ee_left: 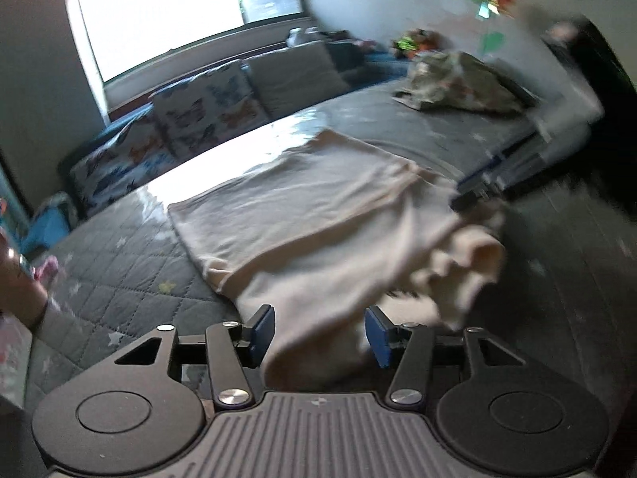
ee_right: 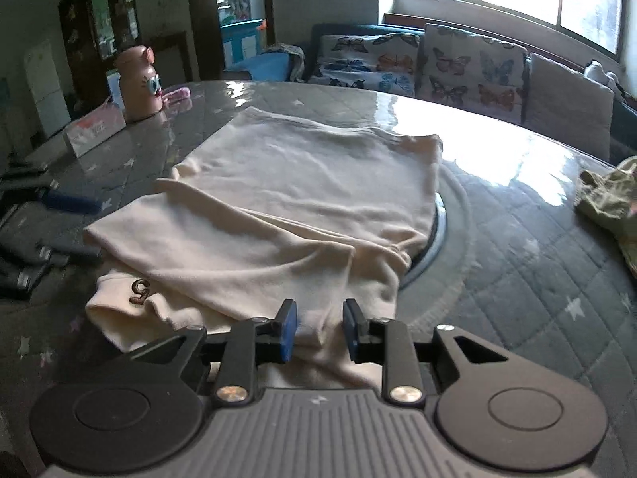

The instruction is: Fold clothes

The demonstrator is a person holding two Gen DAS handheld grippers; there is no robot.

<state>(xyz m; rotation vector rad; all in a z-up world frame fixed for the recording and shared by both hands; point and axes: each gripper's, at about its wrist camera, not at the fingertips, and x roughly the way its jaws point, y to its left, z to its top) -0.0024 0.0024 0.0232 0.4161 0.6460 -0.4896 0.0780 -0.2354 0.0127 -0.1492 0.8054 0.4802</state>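
Observation:
A cream garment (ee_left: 310, 215) lies partly folded on the grey quilted table (ee_left: 119, 279). In the left wrist view my left gripper (ee_left: 320, 334) stands open, with the garment's near edge draped between its blue pads. In the right wrist view the same garment (ee_right: 302, 199) spreads ahead, a brown "6" mark on its near left corner. My right gripper (ee_right: 320, 328) is open too, with the near hem of the cloth lying between the pads. My right gripper also shows in the left wrist view (ee_left: 477, 191), at the garment's far right edge.
A camouflage garment (ee_left: 458, 79) lies at the table's far end, and shows at the right edge of the right wrist view (ee_right: 609, 199). A pink bottle (ee_right: 139, 79) and a box (ee_right: 95, 131) stand at the left. Butterfly cushions (ee_right: 469, 67) line a sofa behind.

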